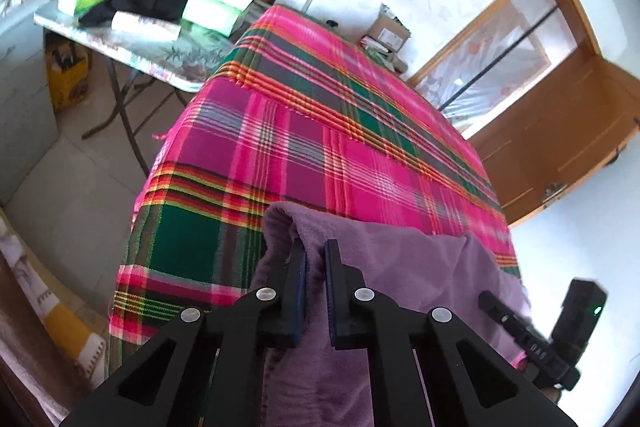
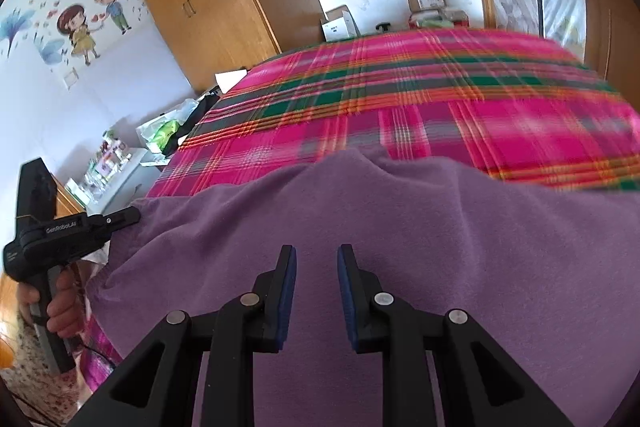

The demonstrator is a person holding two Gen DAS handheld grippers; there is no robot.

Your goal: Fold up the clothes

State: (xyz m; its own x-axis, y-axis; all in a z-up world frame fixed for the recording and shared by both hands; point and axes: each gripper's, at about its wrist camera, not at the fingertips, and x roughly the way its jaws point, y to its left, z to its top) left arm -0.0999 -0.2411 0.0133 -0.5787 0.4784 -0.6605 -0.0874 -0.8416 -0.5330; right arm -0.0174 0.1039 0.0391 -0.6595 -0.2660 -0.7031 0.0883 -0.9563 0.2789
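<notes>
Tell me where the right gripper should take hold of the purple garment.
Grip the purple garment at its raised fold, just ahead of the right gripper, coming from above and the near side. Elsewhere it lies flat on the plaid bedspread; only that ridge would likely give the jaws something to pinch.

Both grippers matte black plastic. left gripper: angular linkage arms, round silver pivot pins, blue pads on inner finger faces. right gripper: same build. From the right wrist view, left unit's body reads "GenRobot.AI" in white. From the left wrist view, right unit shows a green LED.
</notes>
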